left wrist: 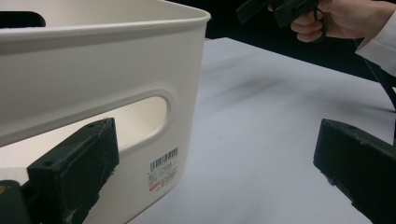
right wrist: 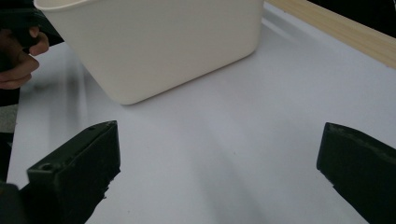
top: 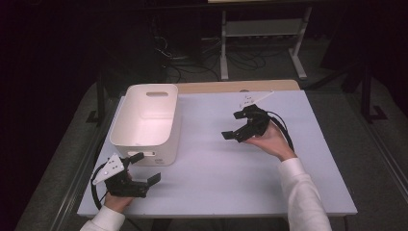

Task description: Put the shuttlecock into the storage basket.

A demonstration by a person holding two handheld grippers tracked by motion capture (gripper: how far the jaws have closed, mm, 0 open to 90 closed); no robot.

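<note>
A white plastic bin (top: 146, 120) stands on the left part of the white table (top: 231, 183); its inside looks bare. My left gripper (top: 146, 167) is held low at the bin's near right corner, open, with nothing between the jaws. In the left gripper view the bin (left wrist: 93, 70) shows a handle slot (left wrist: 140, 112) and a barcode label (left wrist: 163, 170), and my left gripper (left wrist: 215, 177) has one jaw in front of the bin's wall. My right gripper (top: 232, 125) hangs open over the table's middle and points toward the bin (right wrist: 163, 42); its jaws (right wrist: 219, 172) are wide apart over bare table.
A wooden strip (top: 231, 86) runs along the table's far edge. Beyond it a white desk frame (top: 260, 29) and loose cables lie on the dark floor. A white sleeve (top: 303, 192) reaches in from the bottom right.
</note>
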